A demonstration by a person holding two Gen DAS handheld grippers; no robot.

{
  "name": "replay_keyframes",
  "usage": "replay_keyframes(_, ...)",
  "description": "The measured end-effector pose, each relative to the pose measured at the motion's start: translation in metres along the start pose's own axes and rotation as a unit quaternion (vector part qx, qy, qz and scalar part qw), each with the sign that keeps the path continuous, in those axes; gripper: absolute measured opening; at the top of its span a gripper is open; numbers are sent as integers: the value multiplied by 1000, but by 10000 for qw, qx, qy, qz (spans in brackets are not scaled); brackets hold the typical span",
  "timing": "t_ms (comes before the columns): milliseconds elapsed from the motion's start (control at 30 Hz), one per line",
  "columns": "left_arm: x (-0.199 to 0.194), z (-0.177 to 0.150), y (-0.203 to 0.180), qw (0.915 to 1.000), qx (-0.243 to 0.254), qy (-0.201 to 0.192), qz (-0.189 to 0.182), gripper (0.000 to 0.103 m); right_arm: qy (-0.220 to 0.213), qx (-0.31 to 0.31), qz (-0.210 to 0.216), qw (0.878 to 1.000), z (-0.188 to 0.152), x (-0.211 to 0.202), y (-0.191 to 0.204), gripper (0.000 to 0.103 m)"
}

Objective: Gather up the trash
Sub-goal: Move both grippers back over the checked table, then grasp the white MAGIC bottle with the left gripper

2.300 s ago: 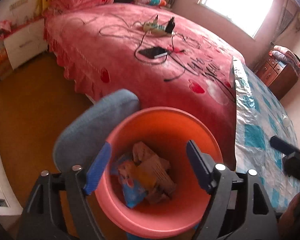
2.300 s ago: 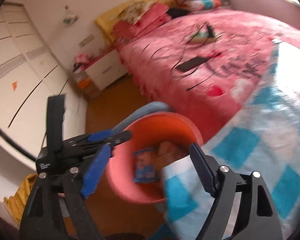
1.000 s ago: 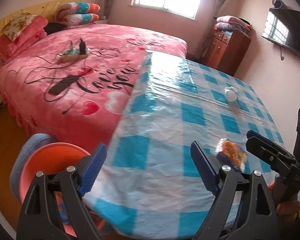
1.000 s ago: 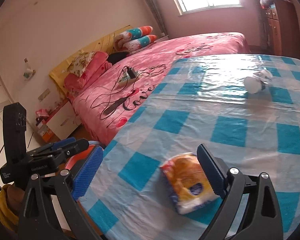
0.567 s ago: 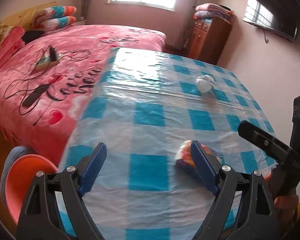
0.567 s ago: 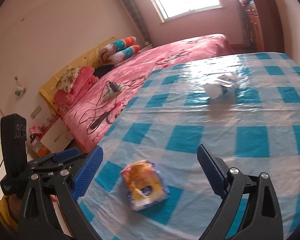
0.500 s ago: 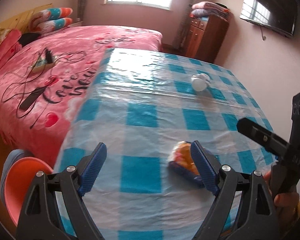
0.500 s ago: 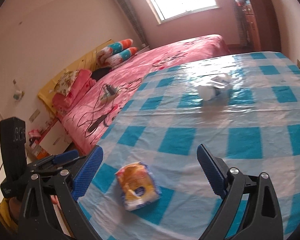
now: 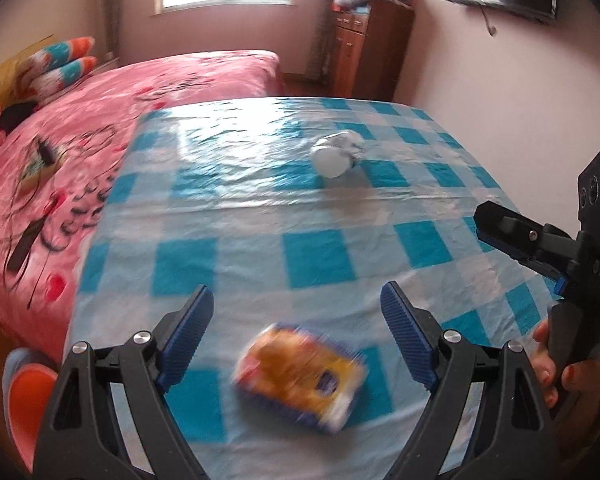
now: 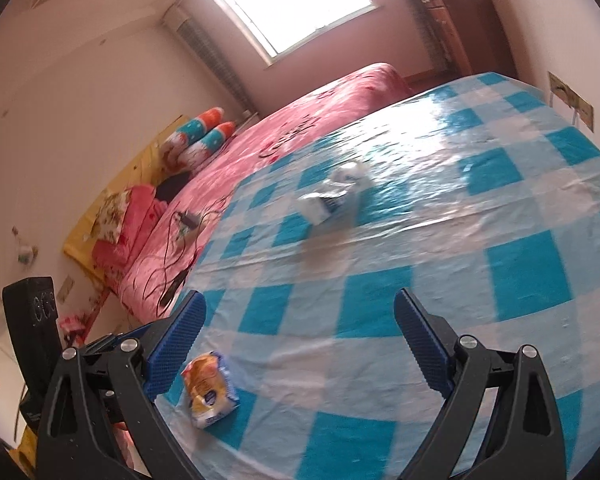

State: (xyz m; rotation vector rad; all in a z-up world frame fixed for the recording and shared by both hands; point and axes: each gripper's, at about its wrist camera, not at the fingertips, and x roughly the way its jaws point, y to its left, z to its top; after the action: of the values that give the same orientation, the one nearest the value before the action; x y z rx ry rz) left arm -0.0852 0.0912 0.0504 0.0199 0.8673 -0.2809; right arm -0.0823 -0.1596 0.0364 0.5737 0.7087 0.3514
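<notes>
Left gripper (image 9: 296, 312): fingers spread wide with nothing between them; it has swung away from the bin and now hangs low over the near edge of the tabletop (image 9: 260, 216), right above the snack packet.
Snack packet (image 9: 300, 378): yellow-orange wrapper with blue edging, lying flat on the checked cloth just ahead of and below the left gripper's open fingers; a second ago it lay off to that gripper's right, now it sits nearly centred between them. The left view is motion-blurred, so whether the fingers already straddle it or merely hover above it is hard to say.
What the change means: the left gripper looks lined up for the next pickup, so lowering and closing on the packet is probably the step in hand.
Right gripper (image 10: 300, 312): also wide open and empty, held further along the tabletop; the packet falls by its left finger in its own view, and it points toward the far item.
Orange bin (image 9: 32, 396): only a sliver of rim shows at the lower left, below the tabletop edge; its contents are hidden in this view.
Crumpled white cup (image 9: 334, 154): lying on its side well beyond the packet, mid-tabletop, with a blue-printed scrap against it; likely the trash left after the packet.
Bed (image 9: 100, 92): pink cover beyond the tabletop, cables lying on it.
</notes>
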Motion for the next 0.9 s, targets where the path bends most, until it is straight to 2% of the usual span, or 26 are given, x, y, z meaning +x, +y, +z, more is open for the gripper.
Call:
replay_keyframes(200,41,47,-33,9982,548,152,-162,86,-183,260,-162,9994,14,-16,-33,94)
replay_keyframes(333,75,83,-49,9950,905,328,-249,86,-196,528,-123,9983,20,-20,-55,94)
replay_keyframes(467,114,111,-56,9923,1023,621,-320,86,-156,732,-3,9972,22,-23,-69,94)
replay_keyframes(567,145,128,-60,9904,1126,769,-233,86,-140,724,74,9972,21,-27,-72,94)
replay_keyframes(733,183,145,-58,9886,1159,957,-105,86,-32,673,183,9976,19,-24,-73,94)
replay_keyframes(900,203,152,-54,9871,1188,1069,-17,86,13,639,311,9975,16,-23,-72,94)
